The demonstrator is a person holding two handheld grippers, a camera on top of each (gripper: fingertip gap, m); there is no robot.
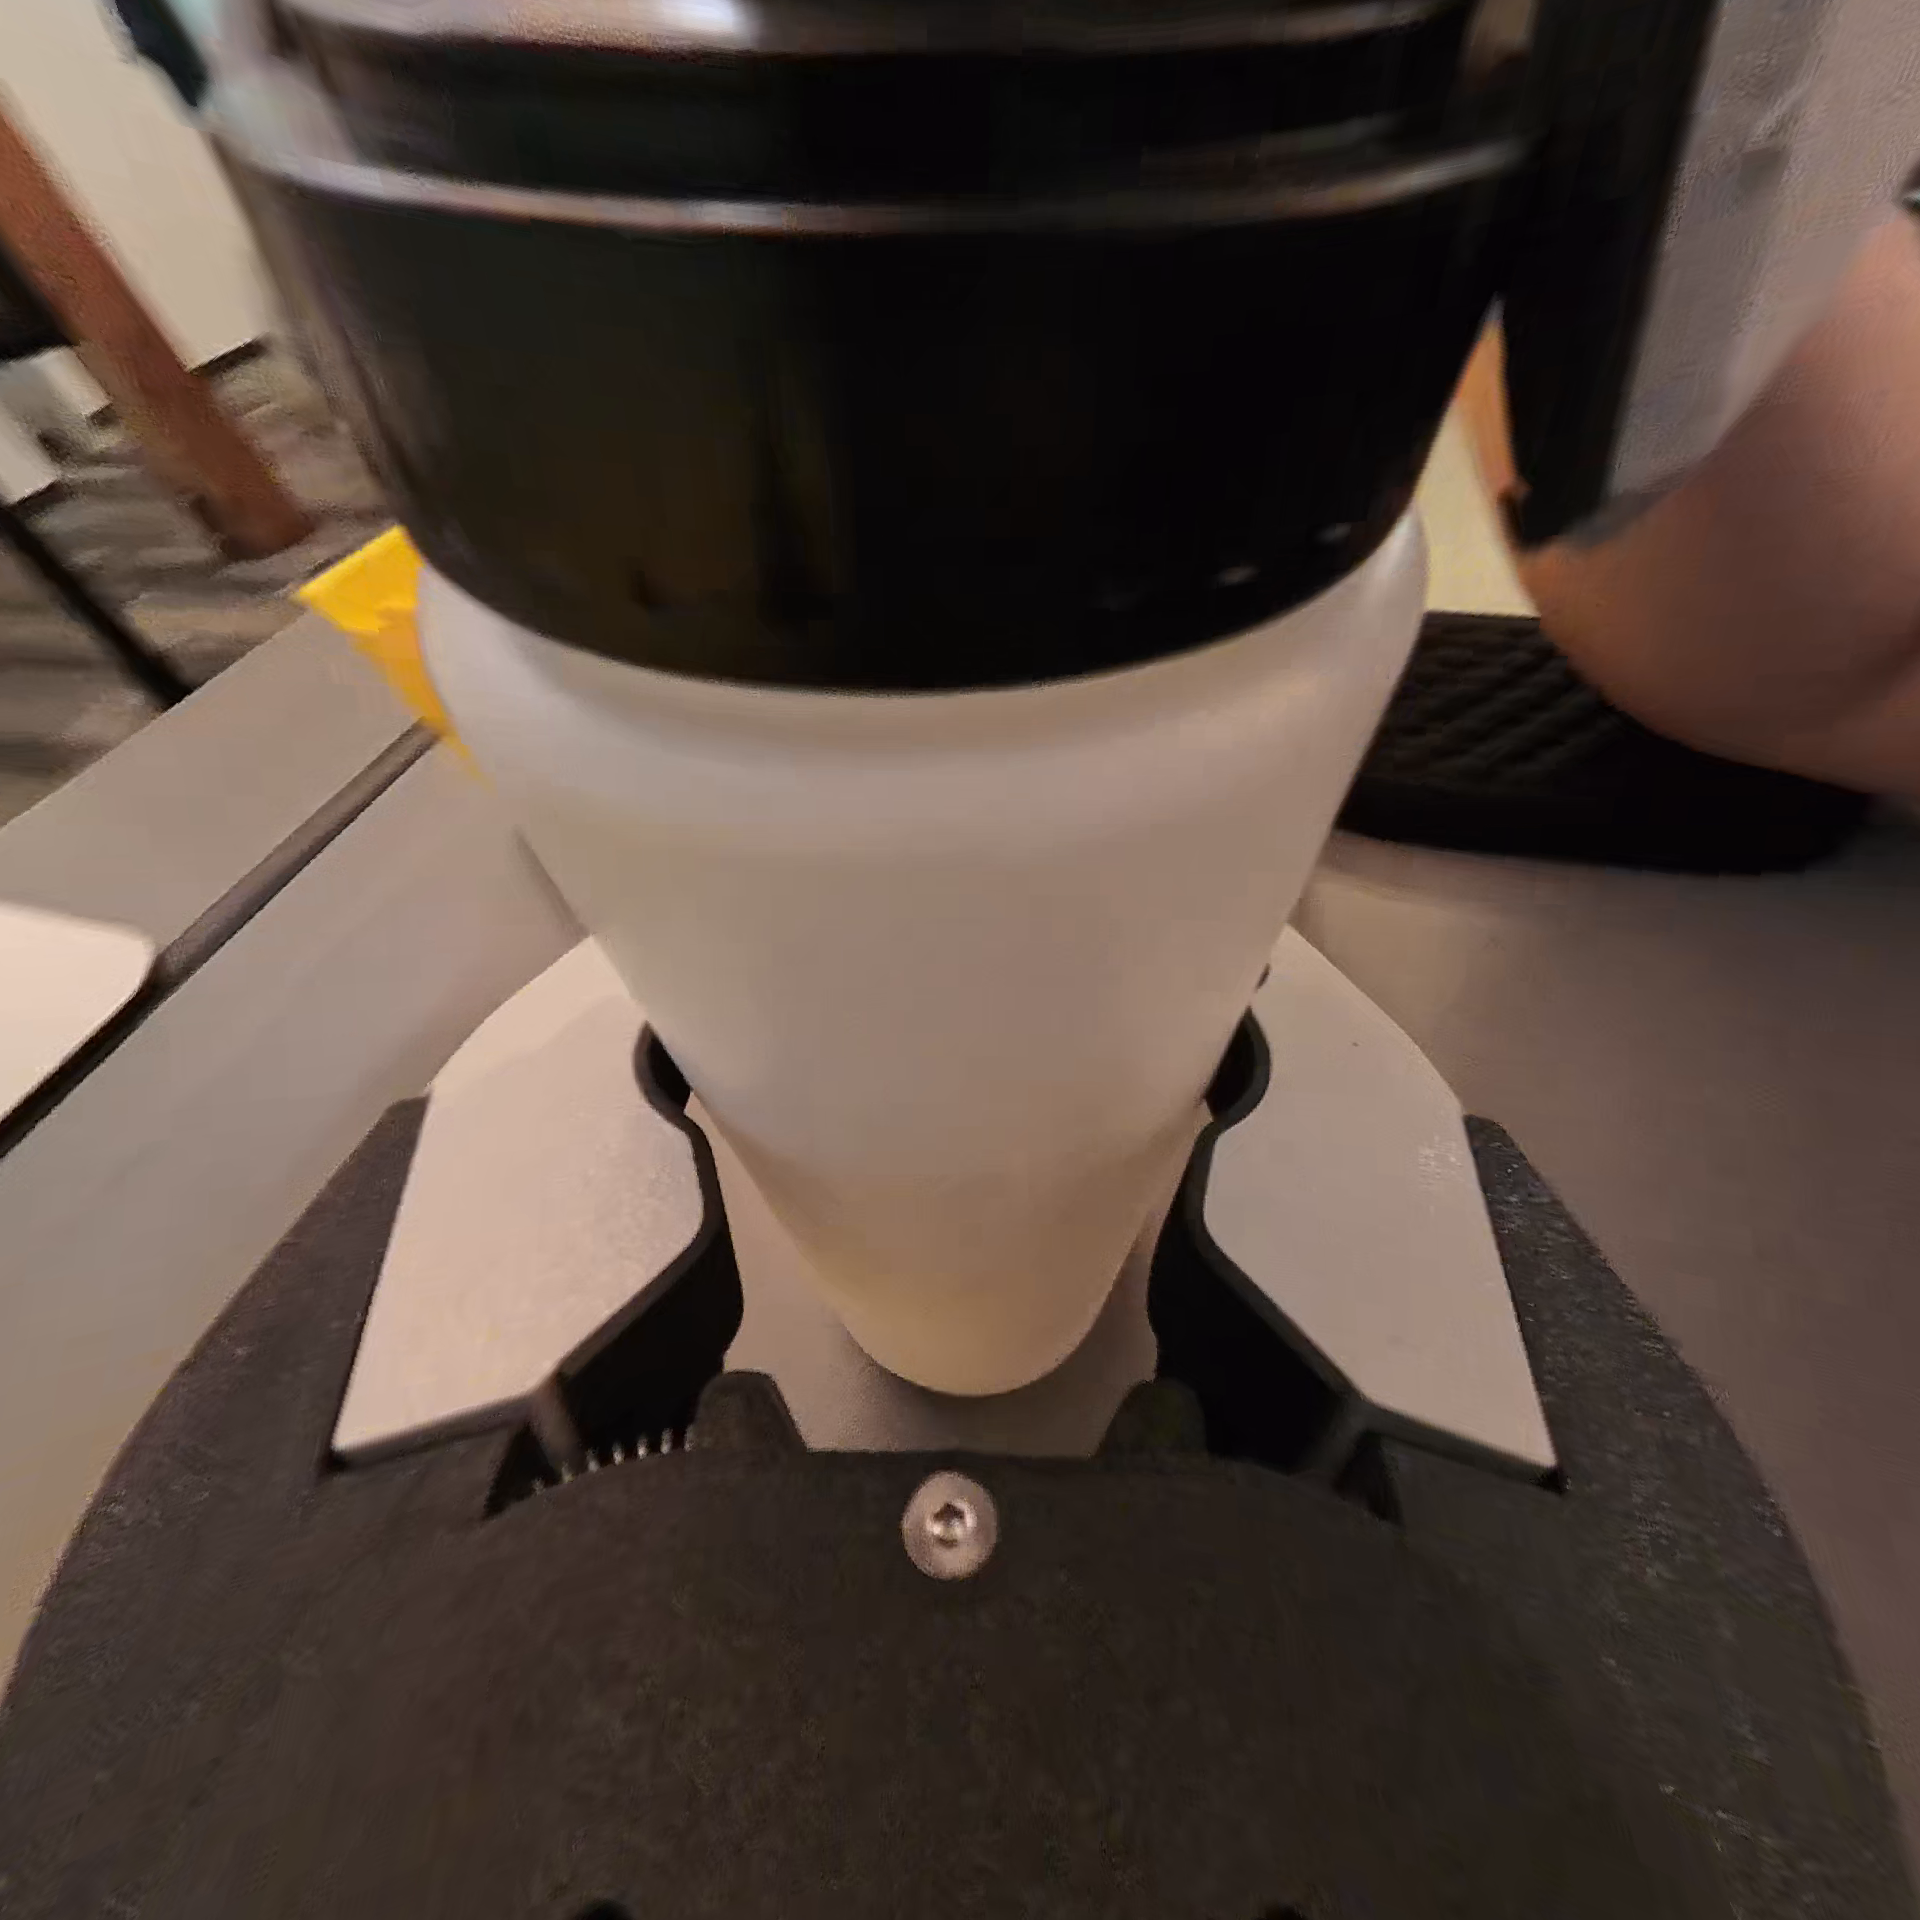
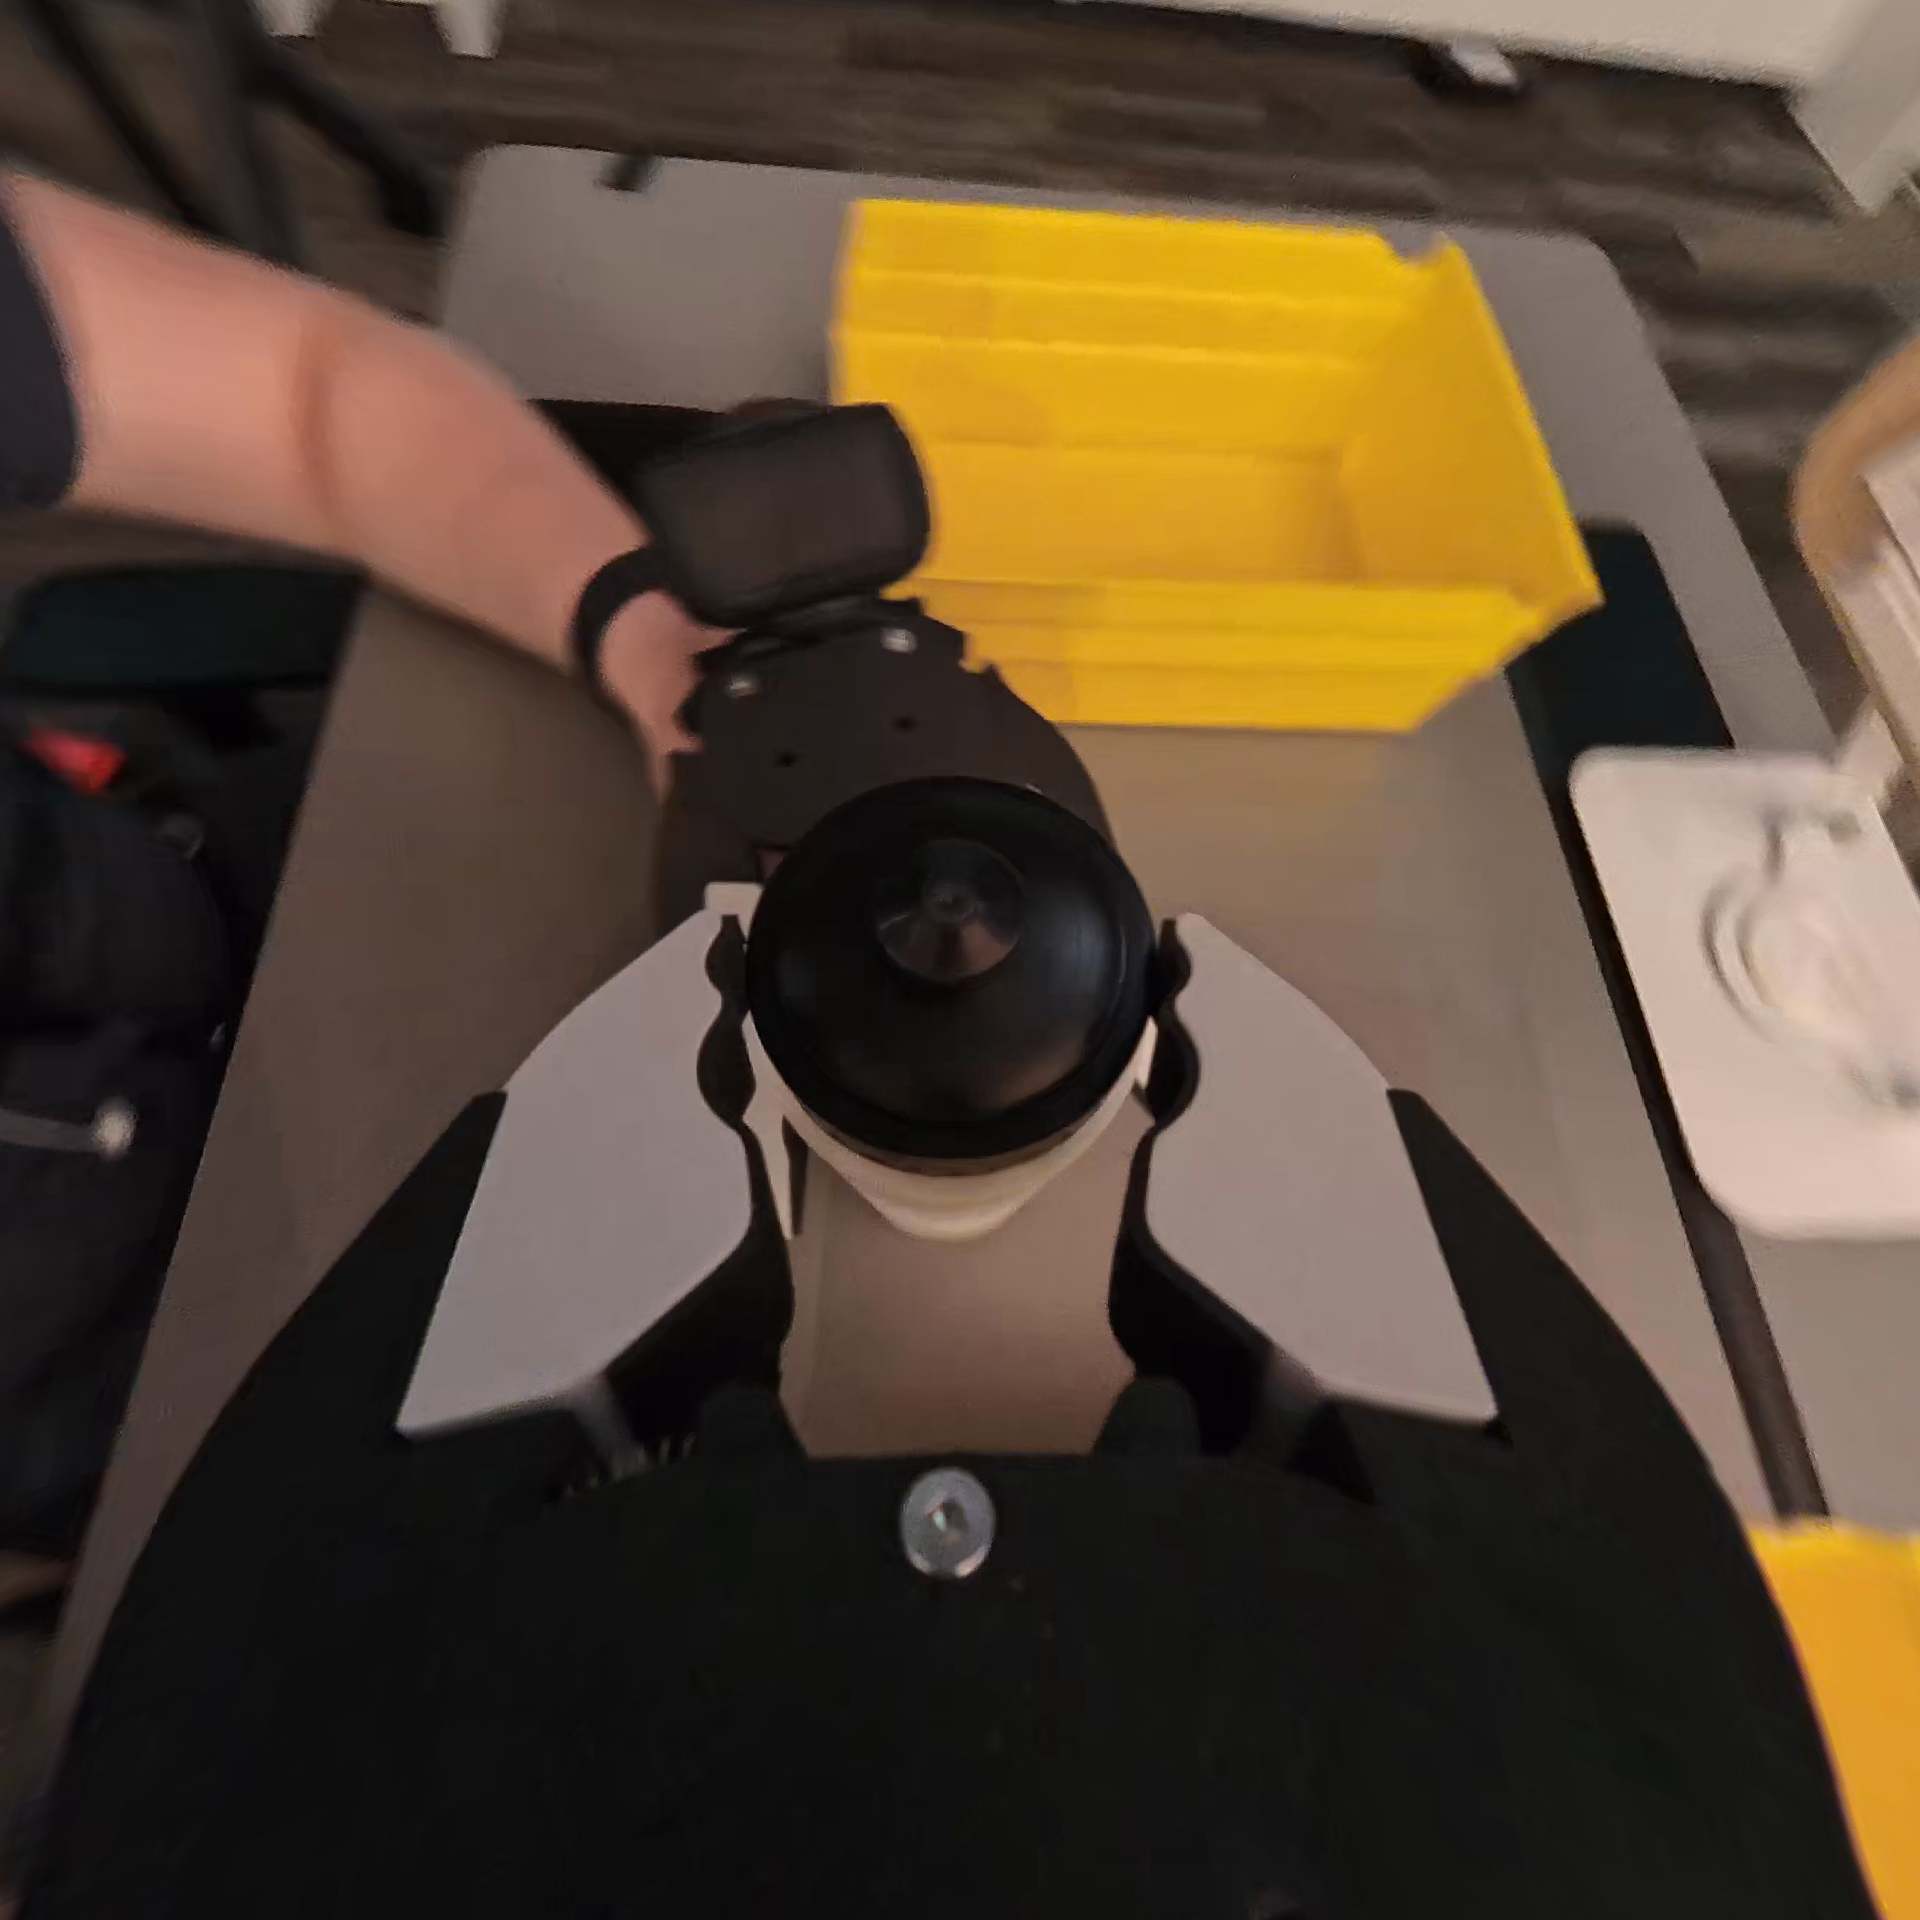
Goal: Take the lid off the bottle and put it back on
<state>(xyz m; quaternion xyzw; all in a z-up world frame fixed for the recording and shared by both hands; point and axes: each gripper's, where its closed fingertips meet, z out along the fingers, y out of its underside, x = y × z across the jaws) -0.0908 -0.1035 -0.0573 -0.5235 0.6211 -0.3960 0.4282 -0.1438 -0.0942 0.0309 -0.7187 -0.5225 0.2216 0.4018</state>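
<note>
A white bottle (image 1: 935, 987) with a wide black lid (image 1: 883, 416) stands on the grey table (image 1: 1610, 1039). My left gripper (image 1: 951, 1070) is shut on the bottle's lower body, one finger on each side. In the right wrist view I look down on the lid (image 2: 948, 956). My right gripper (image 2: 948, 987) is closed around the lid's rim, both fingers touching it. The lid sits on the bottle, whose white shoulder (image 2: 935, 1195) shows under it. One right finger (image 1: 1600, 260) shows beside the lid in the left wrist view. The left gripper's body (image 2: 831, 727) lies beyond the bottle.
A yellow bin (image 2: 1195, 468) stands on the table behind the bottle, and another yellow corner (image 2: 1839, 1714) shows at the lower right. A white tray (image 2: 1766, 987) is to the right. A black mat (image 1: 1558, 748) lies behind. A person's arm (image 2: 312, 395) reaches in from the left.
</note>
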